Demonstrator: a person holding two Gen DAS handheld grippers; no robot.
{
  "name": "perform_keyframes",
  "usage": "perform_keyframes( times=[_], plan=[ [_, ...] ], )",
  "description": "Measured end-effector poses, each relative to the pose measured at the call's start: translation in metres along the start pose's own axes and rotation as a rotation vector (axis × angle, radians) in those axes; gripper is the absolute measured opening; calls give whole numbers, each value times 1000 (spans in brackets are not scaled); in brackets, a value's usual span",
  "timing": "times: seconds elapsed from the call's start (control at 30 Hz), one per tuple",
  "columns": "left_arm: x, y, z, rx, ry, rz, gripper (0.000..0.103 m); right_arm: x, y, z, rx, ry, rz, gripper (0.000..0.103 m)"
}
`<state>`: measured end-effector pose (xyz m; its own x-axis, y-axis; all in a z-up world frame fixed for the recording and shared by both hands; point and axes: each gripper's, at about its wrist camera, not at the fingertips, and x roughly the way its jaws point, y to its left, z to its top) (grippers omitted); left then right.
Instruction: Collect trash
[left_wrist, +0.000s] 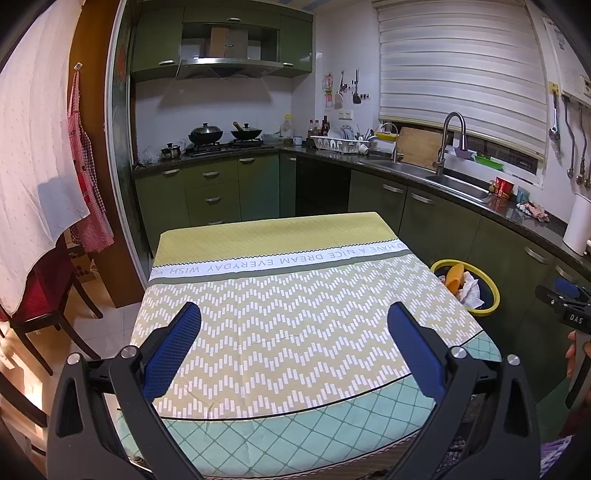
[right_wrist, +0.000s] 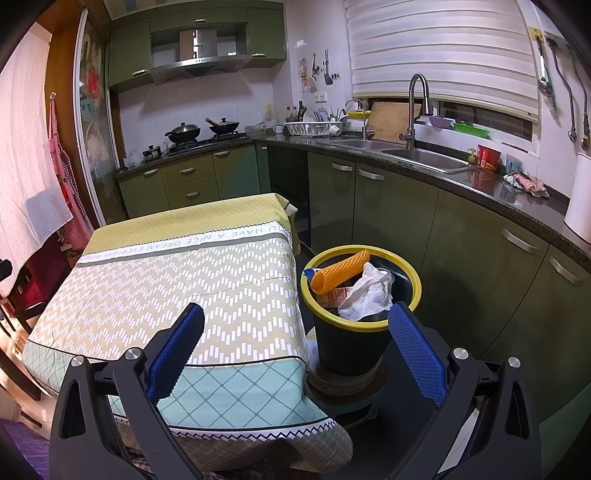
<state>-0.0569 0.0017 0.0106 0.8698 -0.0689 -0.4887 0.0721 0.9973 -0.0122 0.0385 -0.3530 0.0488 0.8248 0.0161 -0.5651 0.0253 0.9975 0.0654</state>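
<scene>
Two grippers: left gripper (left_wrist: 294, 349) and right gripper (right_wrist: 296, 349) — fingers apart, empty.
Bin (right_wrist: 416, 284): past right fingers — crumpled paper (right_wrist: 369, 293) inside.
Tabletop (left_wrist: 280, 317): beneath left fingers.

Counter (left_wrist: 295, 314): centre of the left wrist view, lower left of the right wrist view.
Bin (right_wrist: 351, 332): just beside the counter, centre right of the right wrist view.
In bin: crumpled paper (right_wrist: 369, 291), rolled mat (right_wrist: 338, 269).
Sink (right_wrist: 417, 157): upper right, behind the bin.

Patterned tablecloth (left_wrist: 295, 314) over a table — green cabinets (left_wrist: 221, 184), steel sink (left_wrist: 454, 182), two woks (left_wrist: 225, 133) behind.
</scene>
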Motion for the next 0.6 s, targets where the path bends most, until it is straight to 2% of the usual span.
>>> perform_keyframes(
  times=[0.6],
  plan=[
    [2, -2, -2, -1, 9, -17, 96, 1, 1, 0, 1, 2, 2, 98]
  ],
)
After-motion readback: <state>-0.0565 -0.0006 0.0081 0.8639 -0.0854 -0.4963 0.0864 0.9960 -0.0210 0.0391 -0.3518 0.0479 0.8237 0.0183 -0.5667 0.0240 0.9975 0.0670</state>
